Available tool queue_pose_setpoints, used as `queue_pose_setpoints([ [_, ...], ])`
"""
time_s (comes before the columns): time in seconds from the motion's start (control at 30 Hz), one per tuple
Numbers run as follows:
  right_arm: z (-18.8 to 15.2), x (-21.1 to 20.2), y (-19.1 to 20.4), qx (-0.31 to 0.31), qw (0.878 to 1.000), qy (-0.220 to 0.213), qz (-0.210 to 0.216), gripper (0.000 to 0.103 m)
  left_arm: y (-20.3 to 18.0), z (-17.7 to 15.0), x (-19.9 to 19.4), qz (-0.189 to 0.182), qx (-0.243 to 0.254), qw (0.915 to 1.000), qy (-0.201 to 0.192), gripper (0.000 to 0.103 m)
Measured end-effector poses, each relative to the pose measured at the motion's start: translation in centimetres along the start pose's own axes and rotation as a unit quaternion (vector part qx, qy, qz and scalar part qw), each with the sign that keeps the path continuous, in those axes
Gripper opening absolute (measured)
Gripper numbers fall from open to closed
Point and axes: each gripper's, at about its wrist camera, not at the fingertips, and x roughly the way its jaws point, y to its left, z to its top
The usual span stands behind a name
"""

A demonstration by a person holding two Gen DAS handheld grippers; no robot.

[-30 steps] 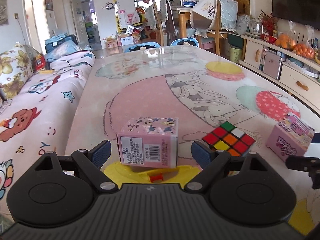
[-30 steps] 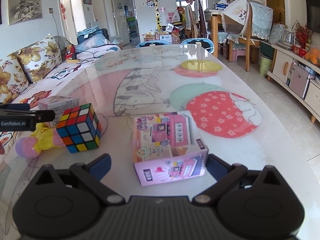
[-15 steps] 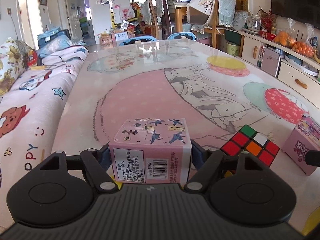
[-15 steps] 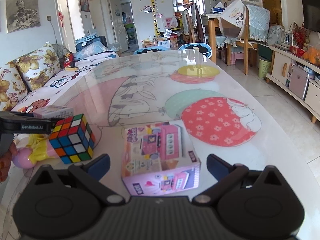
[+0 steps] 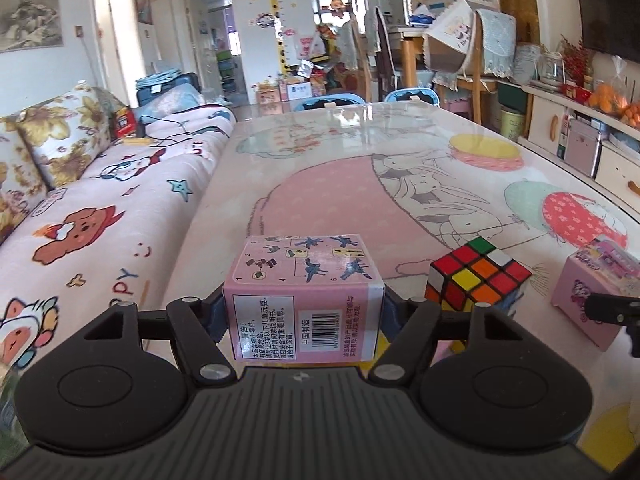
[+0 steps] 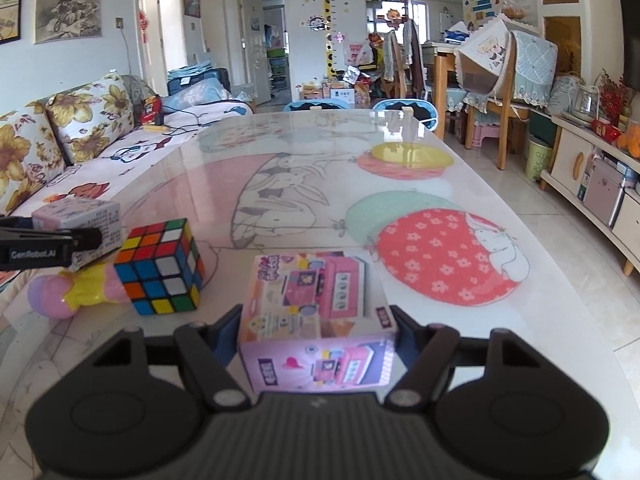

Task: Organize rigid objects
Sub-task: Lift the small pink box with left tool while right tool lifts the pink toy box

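My left gripper is shut on a pink barcode box, held above the table; the box also shows in the right wrist view. My right gripper is shut on a pink toy-picture box, which also shows at the right of the left wrist view. A Rubik's cube stands on the table between the two boxes, also in the right wrist view. A pink and yellow toy lies below the left gripper.
The glass-topped table with rabbit and balloon pictures stretches ahead. A sofa runs along its left edge. Chairs stand at the far end and a low cabinet lines the right wall.
Both grippers have closed onto their boxes. The left one has lifted the barcode box off the yellow toy; the right one has moved up to the toy-picture box and gripped it.
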Motion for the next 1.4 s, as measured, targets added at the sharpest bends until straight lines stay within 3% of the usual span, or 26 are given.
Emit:
queue_pose_setpoints([
  [0.3, -1.1, -0.8, 3.1, -0.049, 0.998, -0.001, 0.033, 0.073, 0.1, -2.2, -5.8, 0.025, -0.053, 0.9983, 0.001, 0.087],
  [0.57, -2.4, -1.7, 5.1, -0.080, 0.996, 0.000, 0.044, 0.072, 0.3, -4.5, -8.4, 0.041, -0.089, 0.9946, 0.035, 0.087],
  [1.0, -3.7, -3.4, 6.9, -0.073, 0.996, -0.003, 0.047, 0.071, 0.7, -4.8, -8.7, 0.072, -0.101, 0.9915, 0.041, 0.087],
  [1.4, -4.5, -5.0, 8.7, -0.071, 0.996, 0.011, 0.056, 0.071, 0.8, -5.2, -9.1, 0.107, -0.089, 0.9902, 0.016, 0.087],
])
